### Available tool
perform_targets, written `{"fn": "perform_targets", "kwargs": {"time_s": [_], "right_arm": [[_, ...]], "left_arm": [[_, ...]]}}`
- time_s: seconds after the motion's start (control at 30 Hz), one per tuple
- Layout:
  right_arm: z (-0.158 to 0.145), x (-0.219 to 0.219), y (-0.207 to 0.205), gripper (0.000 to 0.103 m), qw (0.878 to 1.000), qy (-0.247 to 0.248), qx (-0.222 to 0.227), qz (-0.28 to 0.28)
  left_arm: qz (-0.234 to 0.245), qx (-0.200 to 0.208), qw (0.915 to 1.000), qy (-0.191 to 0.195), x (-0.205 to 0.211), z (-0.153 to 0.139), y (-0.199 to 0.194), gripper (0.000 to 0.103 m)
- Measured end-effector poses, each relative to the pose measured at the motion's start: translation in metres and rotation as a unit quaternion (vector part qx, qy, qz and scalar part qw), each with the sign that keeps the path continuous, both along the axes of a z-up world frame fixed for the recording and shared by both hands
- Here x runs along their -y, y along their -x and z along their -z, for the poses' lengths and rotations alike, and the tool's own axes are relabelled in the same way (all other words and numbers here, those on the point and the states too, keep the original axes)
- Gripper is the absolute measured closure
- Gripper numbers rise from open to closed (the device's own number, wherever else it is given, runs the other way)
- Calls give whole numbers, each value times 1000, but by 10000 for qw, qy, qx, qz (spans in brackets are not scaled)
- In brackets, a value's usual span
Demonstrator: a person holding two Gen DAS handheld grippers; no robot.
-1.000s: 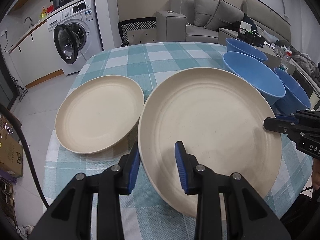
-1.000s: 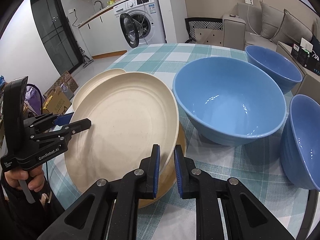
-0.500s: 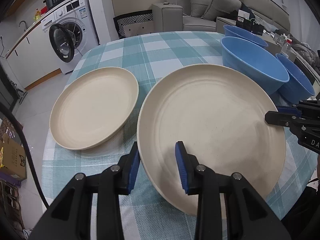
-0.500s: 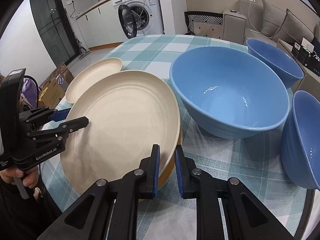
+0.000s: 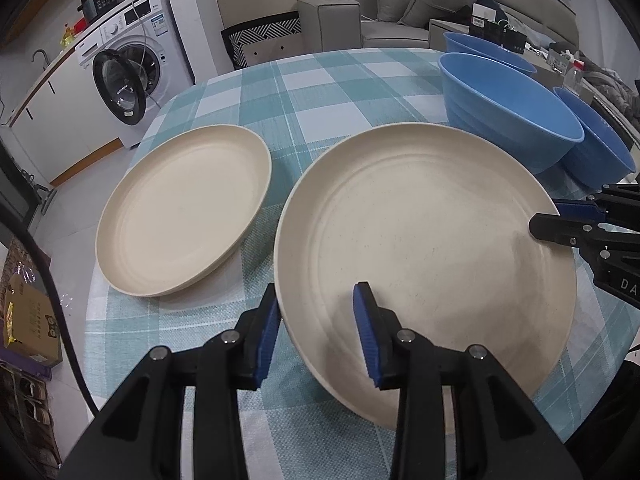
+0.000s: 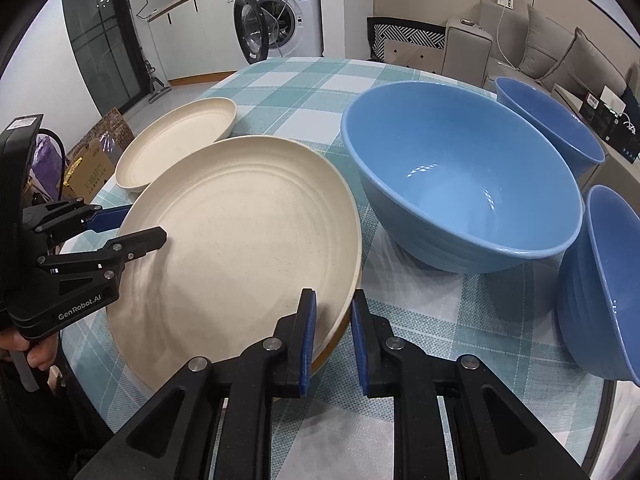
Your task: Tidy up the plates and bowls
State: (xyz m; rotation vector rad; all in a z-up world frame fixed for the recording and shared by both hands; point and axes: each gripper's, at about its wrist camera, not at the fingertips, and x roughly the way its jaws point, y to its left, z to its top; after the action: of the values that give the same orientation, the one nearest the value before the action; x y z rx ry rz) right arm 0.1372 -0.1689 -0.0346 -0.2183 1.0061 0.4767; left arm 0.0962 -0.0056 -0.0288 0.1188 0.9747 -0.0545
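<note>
A large cream plate (image 5: 424,240) lies in front of me; it also shows in the right wrist view (image 6: 240,248), resting on another plate beneath. My left gripper (image 5: 316,332) is open, its jaws astride the plate's near rim. My right gripper (image 6: 332,332) is open astride the opposite rim; it shows at the right in the left wrist view (image 5: 560,220). A second cream plate (image 5: 184,212) lies to the left, also visible in the right wrist view (image 6: 180,140). Three blue bowls stand right: a big one (image 6: 460,176), a far one (image 6: 548,128), a near one (image 6: 600,280).
The round table (image 5: 320,92) has a teal checked cloth. A washing machine (image 5: 136,68) stands beyond on the left, a grey sofa (image 5: 420,4) behind. A cardboard box (image 5: 28,320) lies on the floor at left.
Both grippers have pulled back and lowered with the large plate, which now sits flatter and clear of the left plate. The right gripper's jaws have opened wider.
</note>
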Motion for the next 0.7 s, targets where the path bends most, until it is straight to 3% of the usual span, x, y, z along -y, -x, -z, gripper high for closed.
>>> {"fn": "perform_targets", "kwargs": {"time_s": [0.43,0.7], "right_arm": [[10,-17,5,75,9978,620,212,-127],[14,-23,8,59,9965,740,253,-301]], "left_arm": [[-90,-67,9998,-151,9,4,-1,56],[-104,-170,9996,-205,15,5,-2,47]]}}
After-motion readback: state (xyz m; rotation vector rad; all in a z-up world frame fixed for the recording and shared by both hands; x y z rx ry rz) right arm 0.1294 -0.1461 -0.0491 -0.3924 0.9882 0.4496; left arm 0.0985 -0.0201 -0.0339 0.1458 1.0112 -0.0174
